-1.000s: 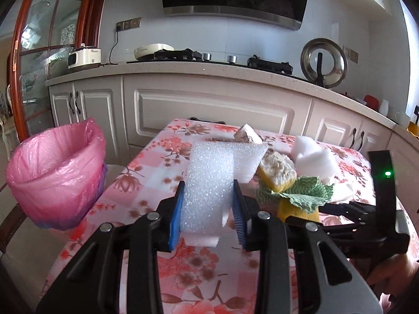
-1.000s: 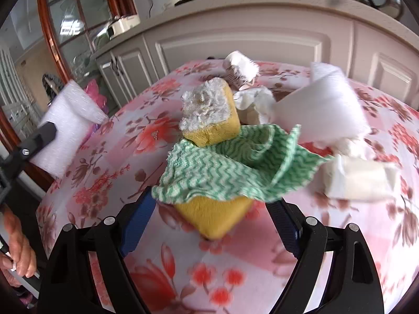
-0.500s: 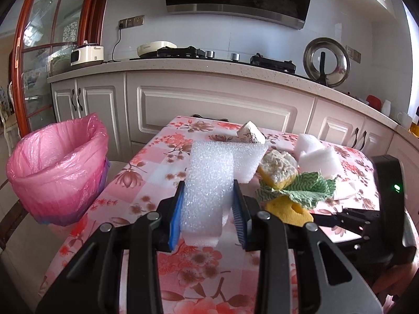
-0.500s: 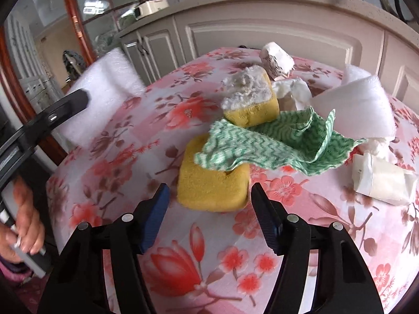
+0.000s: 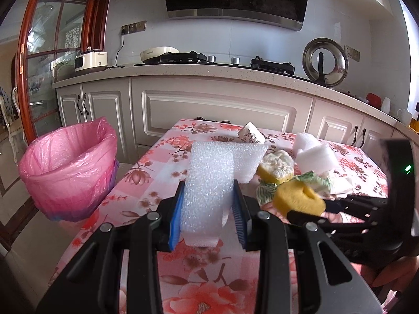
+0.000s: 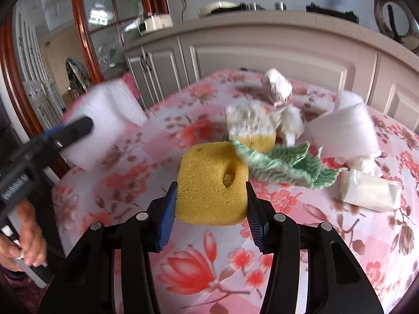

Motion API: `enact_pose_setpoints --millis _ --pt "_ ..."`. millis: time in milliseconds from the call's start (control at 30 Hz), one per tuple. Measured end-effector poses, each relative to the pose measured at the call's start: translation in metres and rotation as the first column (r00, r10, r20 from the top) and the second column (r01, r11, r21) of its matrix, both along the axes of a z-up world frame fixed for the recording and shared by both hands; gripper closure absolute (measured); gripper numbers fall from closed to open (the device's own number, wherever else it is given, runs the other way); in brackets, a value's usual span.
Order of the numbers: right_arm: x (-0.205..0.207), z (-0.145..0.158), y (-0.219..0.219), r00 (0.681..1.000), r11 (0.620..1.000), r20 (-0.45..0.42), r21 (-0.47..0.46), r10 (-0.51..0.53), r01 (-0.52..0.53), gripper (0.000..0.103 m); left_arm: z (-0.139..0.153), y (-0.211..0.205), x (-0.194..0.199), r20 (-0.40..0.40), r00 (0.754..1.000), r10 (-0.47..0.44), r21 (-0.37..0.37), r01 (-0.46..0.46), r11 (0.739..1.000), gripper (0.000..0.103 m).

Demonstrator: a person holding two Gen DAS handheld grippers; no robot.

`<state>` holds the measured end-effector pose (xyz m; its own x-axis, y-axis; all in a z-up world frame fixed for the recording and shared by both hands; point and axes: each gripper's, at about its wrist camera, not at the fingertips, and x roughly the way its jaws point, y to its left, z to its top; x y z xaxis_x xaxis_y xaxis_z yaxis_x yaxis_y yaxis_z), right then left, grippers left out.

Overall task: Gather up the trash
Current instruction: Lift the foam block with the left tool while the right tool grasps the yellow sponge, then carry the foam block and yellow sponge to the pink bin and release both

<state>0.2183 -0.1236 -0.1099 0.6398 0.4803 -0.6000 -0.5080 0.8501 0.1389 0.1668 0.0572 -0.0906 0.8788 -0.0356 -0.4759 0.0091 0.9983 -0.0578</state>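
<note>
Two tongs: both loaded.
Left tongs [image 5: 207, 209]: clamped on white foam strip [image 5: 209, 180], right of pink-lined bin [image 5: 68, 167].
Right tongs [image 6: 210, 210]: closing, pads pressed on yellow sponge [image 6: 212, 183], near worktop [image 6: 288, 248] edge.

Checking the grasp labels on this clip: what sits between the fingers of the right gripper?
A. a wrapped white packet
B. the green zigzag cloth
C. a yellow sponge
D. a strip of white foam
C: in the right wrist view the right gripper is closing with its blue pads against both sides of the yellow sponge, while the green cloth lies beyond it on the table.
</note>
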Motion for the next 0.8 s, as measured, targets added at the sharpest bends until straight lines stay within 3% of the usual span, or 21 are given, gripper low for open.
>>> enact_pose_setpoints --millis 133,400,800 --pt "-0.017 0.022 -0.006 0.998 0.997 0.062 0.076 0.006 -0.011 0.056 0.006 -0.003 -0.011 0.015 1.0 -0.007 0.012 0.007 1.0 0.07" --pt "-0.049 0.057 -0.004 0.984 0.994 0.18 0.109 0.007 -0.027 0.056 0.027 0.0 -0.041 0.088 0.996 -0.003 0.02 0.001 1.0 0.07" --pt "-0.083 0.083 0.018 0.962 0.99 0.272 0.123 0.034 -0.07 0.056 0.047 0.019 -0.08 0.165 0.986 0.029 0.008 -0.031 0.999 0.07"
